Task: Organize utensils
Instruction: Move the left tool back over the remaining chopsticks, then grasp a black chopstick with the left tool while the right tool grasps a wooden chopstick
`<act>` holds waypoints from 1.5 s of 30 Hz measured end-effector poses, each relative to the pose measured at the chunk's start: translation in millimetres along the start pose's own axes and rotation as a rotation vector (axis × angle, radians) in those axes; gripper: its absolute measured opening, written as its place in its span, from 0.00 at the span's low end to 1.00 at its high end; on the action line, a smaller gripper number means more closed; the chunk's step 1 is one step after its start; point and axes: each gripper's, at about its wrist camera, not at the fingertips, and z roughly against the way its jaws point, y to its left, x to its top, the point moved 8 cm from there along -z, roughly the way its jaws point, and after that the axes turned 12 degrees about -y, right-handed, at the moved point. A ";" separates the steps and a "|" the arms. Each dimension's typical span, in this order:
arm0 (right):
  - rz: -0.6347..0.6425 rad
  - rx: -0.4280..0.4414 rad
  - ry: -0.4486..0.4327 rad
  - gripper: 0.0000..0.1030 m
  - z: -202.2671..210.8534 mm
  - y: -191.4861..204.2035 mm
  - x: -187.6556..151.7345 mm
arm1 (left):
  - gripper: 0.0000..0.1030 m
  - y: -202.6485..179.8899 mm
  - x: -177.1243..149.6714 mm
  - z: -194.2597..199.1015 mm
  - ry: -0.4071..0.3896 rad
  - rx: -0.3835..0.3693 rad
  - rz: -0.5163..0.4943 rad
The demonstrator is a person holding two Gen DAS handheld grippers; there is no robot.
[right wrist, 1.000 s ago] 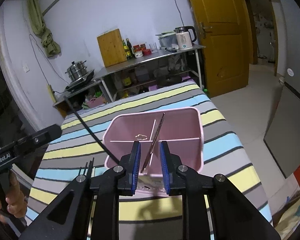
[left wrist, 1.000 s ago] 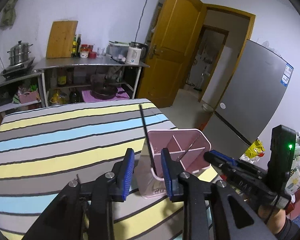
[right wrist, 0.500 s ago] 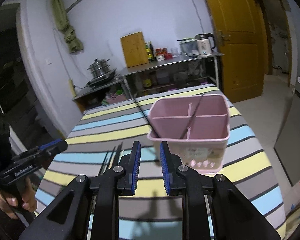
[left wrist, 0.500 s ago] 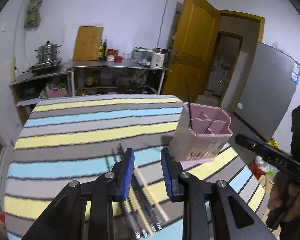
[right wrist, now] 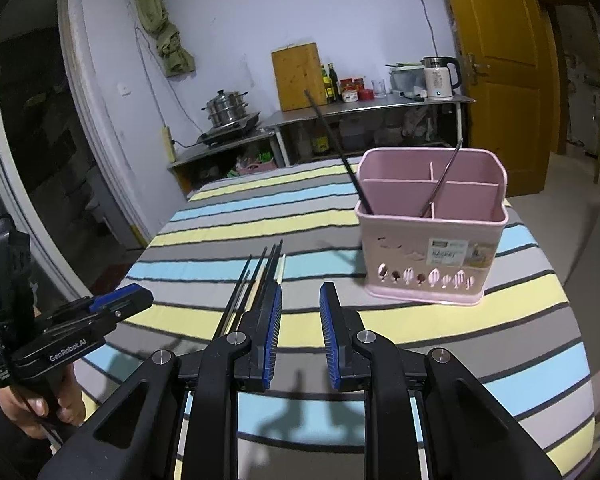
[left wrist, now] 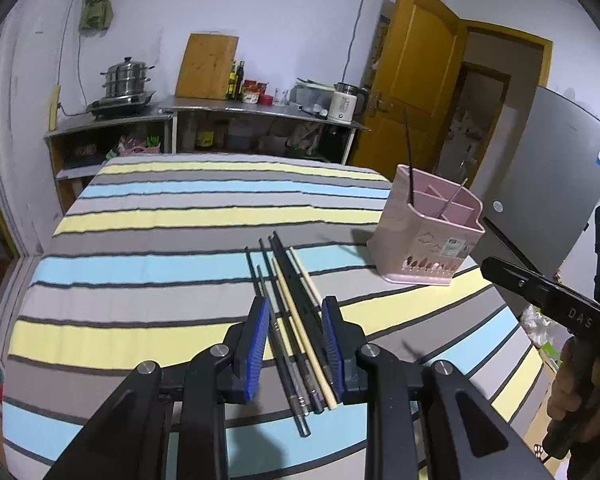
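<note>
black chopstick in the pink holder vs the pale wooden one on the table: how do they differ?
Colour: the black chopstick is dark; the wooden chopstick is pale tan.
Pose: the black one stands leaning in the pink holder; the wooden one lies flat on the striped tablecloth.
Company: the black one has its compartment to itself; the wooden one lies among other sticks, between the left tool's open jaws.
Both are long and thin.

The tablecloth (left wrist: 172, 216) is looking like soft matt cloth, slightly wrinkled. On it, beside the pink caddy (left wrist: 426, 236), which is showing smooth, faintly glossy plastic with a paper label (right wrist: 448, 254), the chopsticks (left wrist: 296, 320) are lying mixed: dark glossy ones and pale matt wooden ones. Behind the caddy, the shelf top (right wrist: 372, 106) is gleaming like bare metal, carrying a raw wooden board (right wrist: 298, 76) and a shiny steel pot (right wrist: 225, 110).
</note>
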 end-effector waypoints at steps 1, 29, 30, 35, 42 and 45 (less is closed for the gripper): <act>0.002 0.001 0.004 0.20 -1.1 1.8 -1.0 | 0.26 2.3 -1.2 -2.0 0.005 0.006 0.003; 0.064 0.051 0.195 0.20 -89.4 26.9 -52.1 | 0.26 42.2 -40.8 -135.5 0.193 0.083 0.022; 0.063 0.052 0.197 0.20 -90.5 26.8 -52.9 | 0.26 42.9 -40.2 -137.6 0.193 0.083 0.020; 0.061 0.051 0.206 0.20 -96.7 25.1 -55.5 | 0.26 40.3 -38.8 -145.4 0.191 0.102 -0.027; 0.063 0.047 0.213 0.20 -104.7 26.2 -54.3 | 0.25 37.7 -40.2 -148.3 0.201 0.138 -0.092; 0.068 0.046 0.219 0.20 -112.1 28.1 -53.9 | 0.19 40.1 -40.4 -146.7 0.204 0.145 -0.089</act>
